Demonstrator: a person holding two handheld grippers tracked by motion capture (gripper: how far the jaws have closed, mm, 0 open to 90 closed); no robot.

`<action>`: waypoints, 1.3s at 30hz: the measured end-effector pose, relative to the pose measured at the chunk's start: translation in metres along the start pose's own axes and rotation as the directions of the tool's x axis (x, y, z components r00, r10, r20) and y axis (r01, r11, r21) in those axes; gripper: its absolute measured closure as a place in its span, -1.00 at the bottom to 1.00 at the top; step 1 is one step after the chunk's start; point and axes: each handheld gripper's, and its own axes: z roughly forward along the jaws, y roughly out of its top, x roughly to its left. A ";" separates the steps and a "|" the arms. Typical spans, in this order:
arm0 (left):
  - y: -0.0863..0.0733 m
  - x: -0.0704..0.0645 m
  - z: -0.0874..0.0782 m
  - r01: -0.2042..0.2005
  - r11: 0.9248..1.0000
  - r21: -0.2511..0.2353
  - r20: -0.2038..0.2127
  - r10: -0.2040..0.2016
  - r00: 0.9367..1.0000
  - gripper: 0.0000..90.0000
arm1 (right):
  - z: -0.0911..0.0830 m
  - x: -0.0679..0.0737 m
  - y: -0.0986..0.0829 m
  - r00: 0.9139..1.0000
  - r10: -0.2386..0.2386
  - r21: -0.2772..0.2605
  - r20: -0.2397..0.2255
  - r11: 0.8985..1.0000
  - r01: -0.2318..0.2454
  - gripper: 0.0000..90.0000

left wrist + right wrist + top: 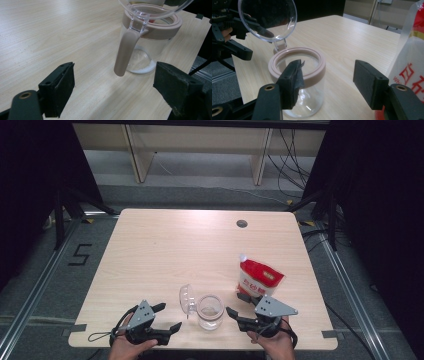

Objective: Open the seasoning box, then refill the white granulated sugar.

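Jar (209,312) stands near the table's (165,250) front edge, between the two grippers, clear lid (186,299) hinged up and back, a thin white residue on its floor; the red-and-white bag (258,278) stands just behind the right gripper. Left gripper (167,317) has jaws spread with nothing between them, and in the left gripper view the jar's tan handle (125,51) hangs ahead; right gripper (239,305) likewise gapes, the bag at its right jaw. Likely next is filling from the bag: best to steady the jar by its collar with the left before the right lifts the bag, gripping the bag high and keeping the lid clear of the pour.
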 end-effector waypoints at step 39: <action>-0.002 0.004 -0.001 0.010 1.000 -0.006 -0.019 -0.010 1.000 -0.63 | -0.068 -0.035 -0.039 0.962 0.115 0.041 0.246 0.991 -0.129 -0.49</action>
